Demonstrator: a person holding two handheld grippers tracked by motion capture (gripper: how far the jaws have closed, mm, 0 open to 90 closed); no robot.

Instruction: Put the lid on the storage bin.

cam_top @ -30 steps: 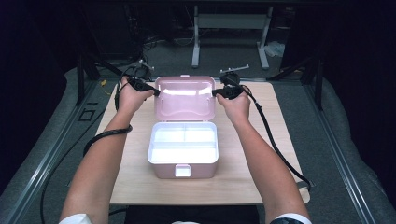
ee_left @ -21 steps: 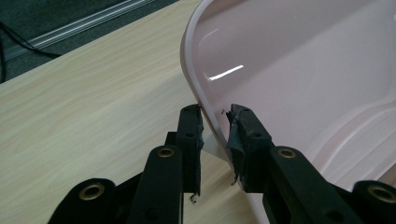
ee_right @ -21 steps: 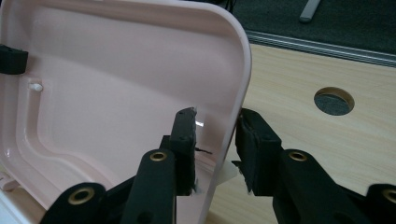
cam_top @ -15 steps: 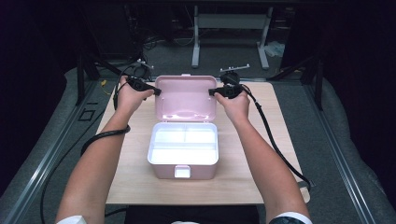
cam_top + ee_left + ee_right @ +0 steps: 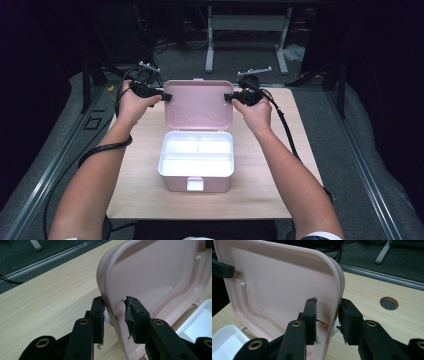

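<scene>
Pale pink plastic box (image 5: 196,167) with rounded corners and a front clasp sits mid-table on the light wooden table (image 5: 140,190), its pink hinged lid (image 5: 198,105) standing upright at the back edge. Lid interior is smooth with a moulded ridge following the outline.

Left gripper (image 5: 165,97) straddles the lid's left edge: in the left gripper view (image 5: 113,315) the rim runs between the jaws, the outer pad close against the outside face, the inner pad standing clear with a visible gap. Right gripper (image 5: 228,97) straddles the right edge: in the right gripper view (image 5: 327,312) both pads stand slightly off the rim. Neither squeezes the lid; jaws part-open.

Versus a second ago: the lid stands in the same upright pose, box unmoved; left jaws have just been opening, right jaws opened earlier in that second, lid edge between each pair.

Box base holds a white inner tray (image 5: 196,152) split into compartments, nothing visible in them
</scene>
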